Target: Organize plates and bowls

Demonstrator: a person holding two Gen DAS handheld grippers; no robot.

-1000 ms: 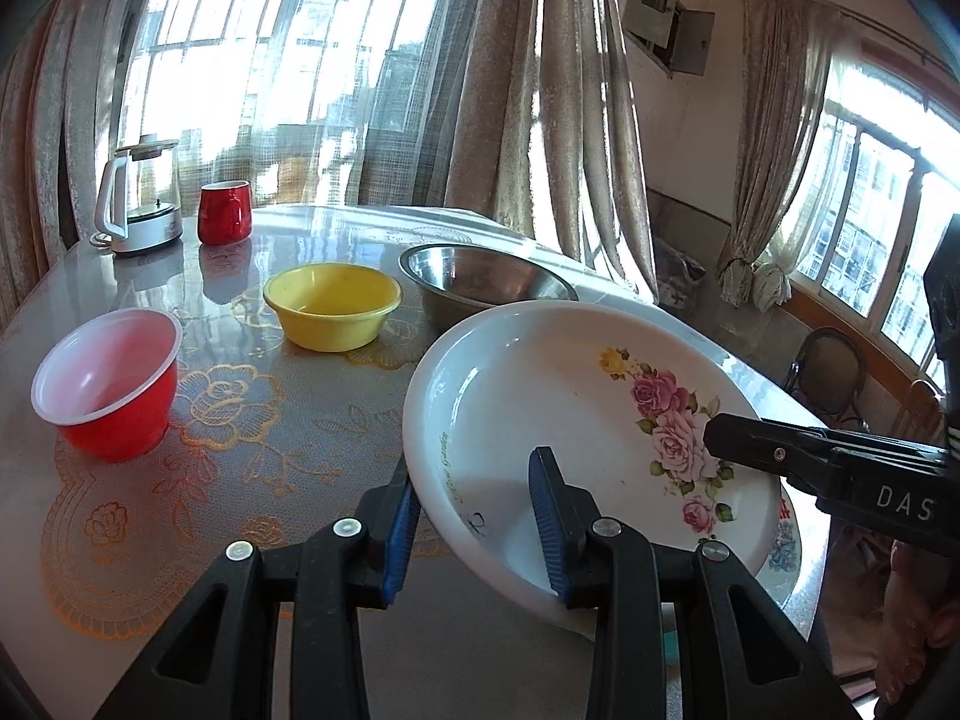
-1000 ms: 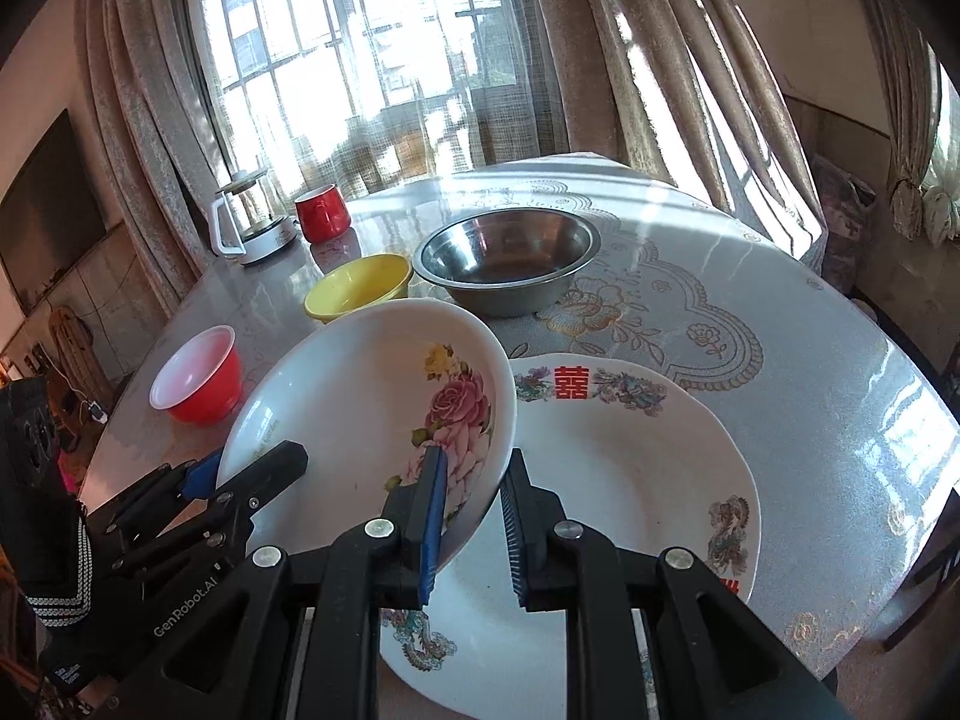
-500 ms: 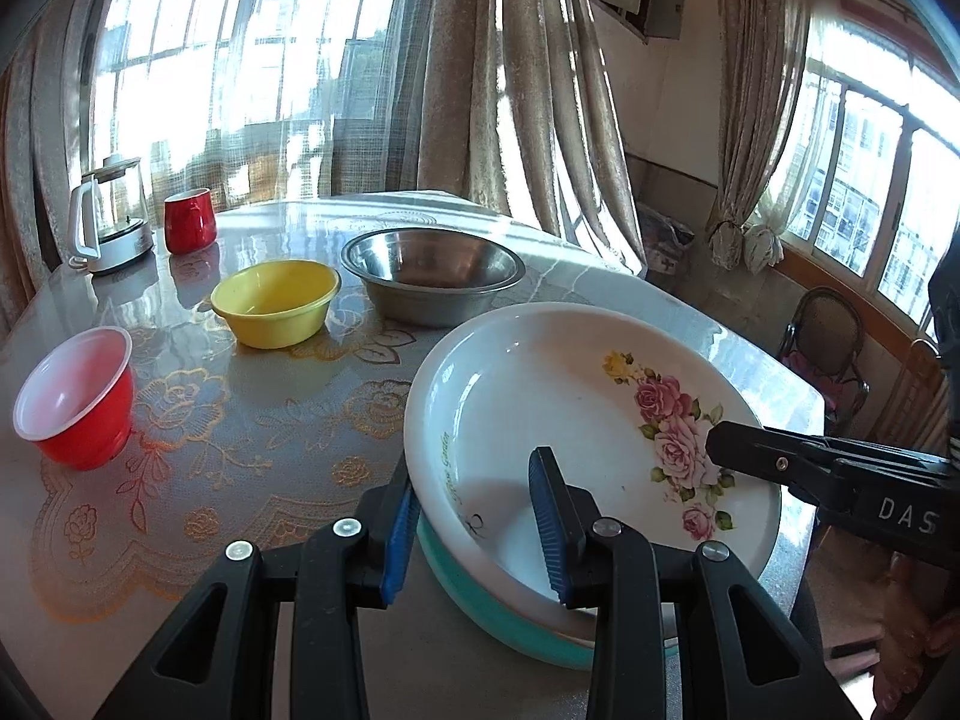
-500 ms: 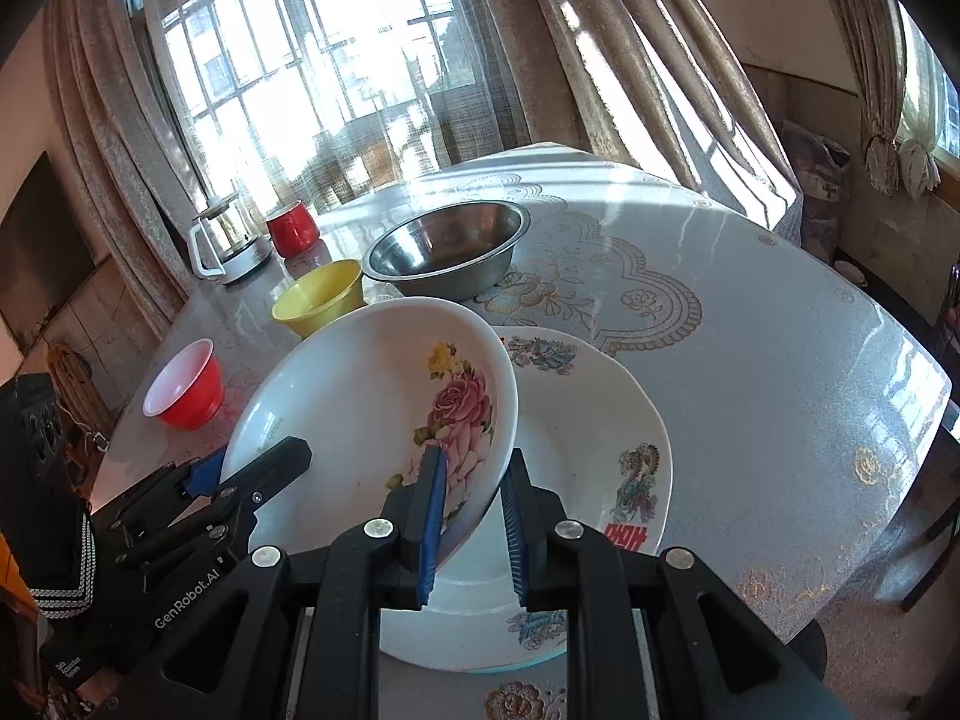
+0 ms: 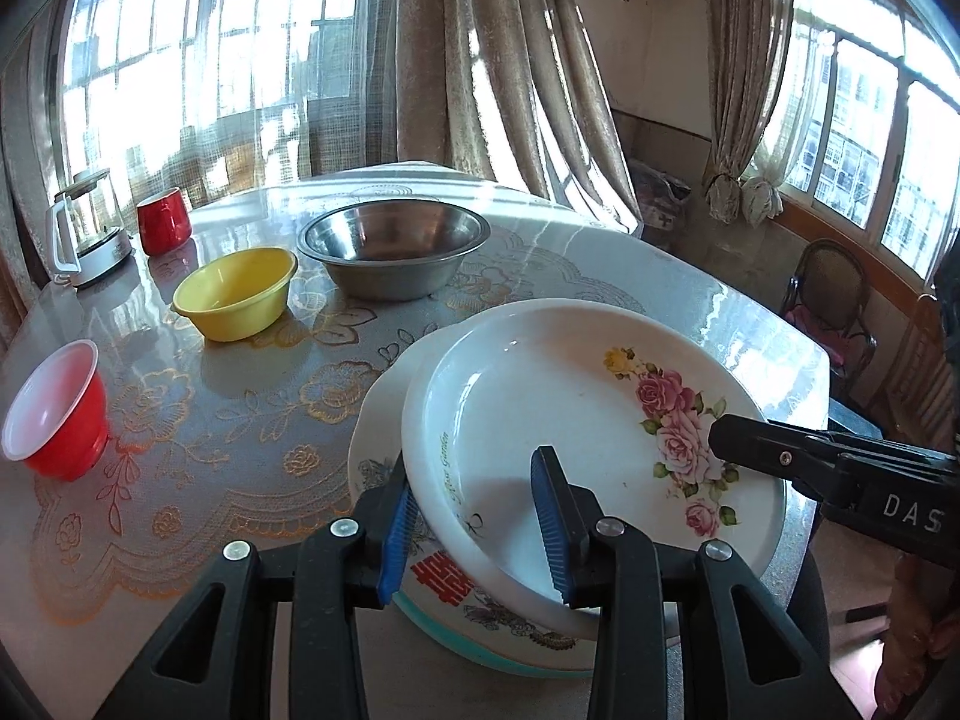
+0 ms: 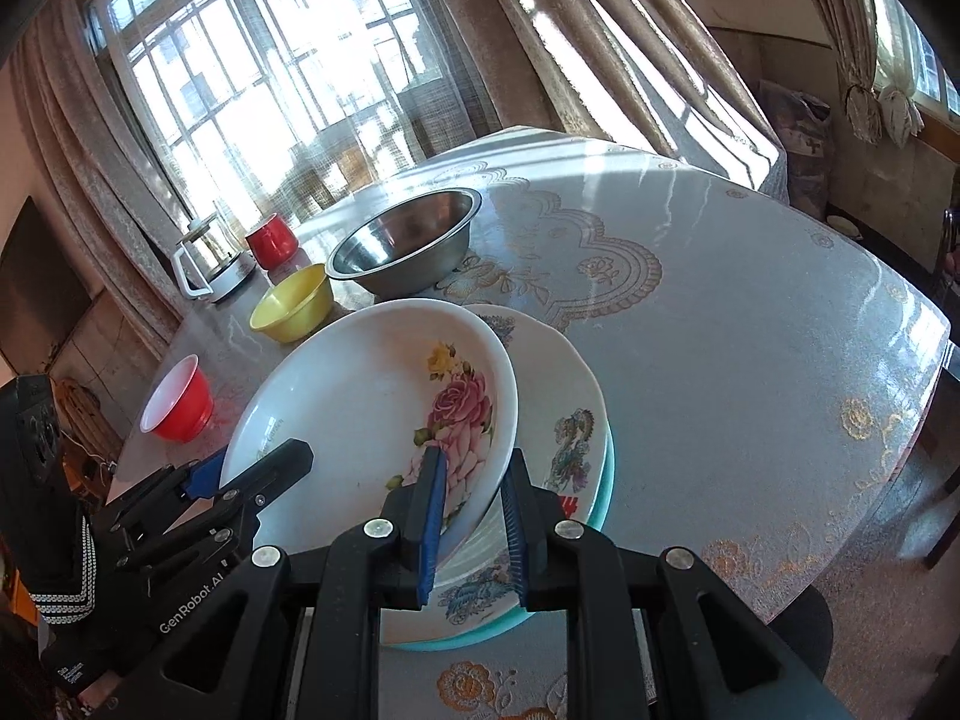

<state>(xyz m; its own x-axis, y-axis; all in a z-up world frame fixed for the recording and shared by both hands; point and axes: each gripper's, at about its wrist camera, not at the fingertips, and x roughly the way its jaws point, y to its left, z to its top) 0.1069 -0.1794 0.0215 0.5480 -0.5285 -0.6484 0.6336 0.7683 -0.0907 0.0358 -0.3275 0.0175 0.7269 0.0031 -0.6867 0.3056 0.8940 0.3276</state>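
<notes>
Left gripper (image 5: 474, 525) clamped on near rim of rose plate (image 5: 576, 414), one blue pad under the rim, the other inside the well. Right gripper (image 6: 474, 516) pinched tight on the opposite rim of the same plate, pads either side of the edge by the pink rose print. Plate held between both, tilted, over a second plate (image 6: 564, 414) with red characters and a teal edge; whether touching it, cannot tell. Second plate flat on table (image 6: 750, 360), near its front edge, partly covered by the rose plate.

Beyond the plates, steel bowl (image 5: 393, 246) upright on the table. Just beside it to the left, yellow bowl (image 5: 237, 291), apart from it. Further left and nearer, red bowl (image 5: 54, 414) with white inside, standing alone. At the far left edge, red mug (image 5: 163, 228) next to kettle (image 5: 90, 234). Gold floral pattern across the tablecloth, sunlight glaring on it. Curtains (image 5: 480, 60) hanging behind the table before bright windows. Chair (image 5: 831, 294) at right below a window.
</notes>
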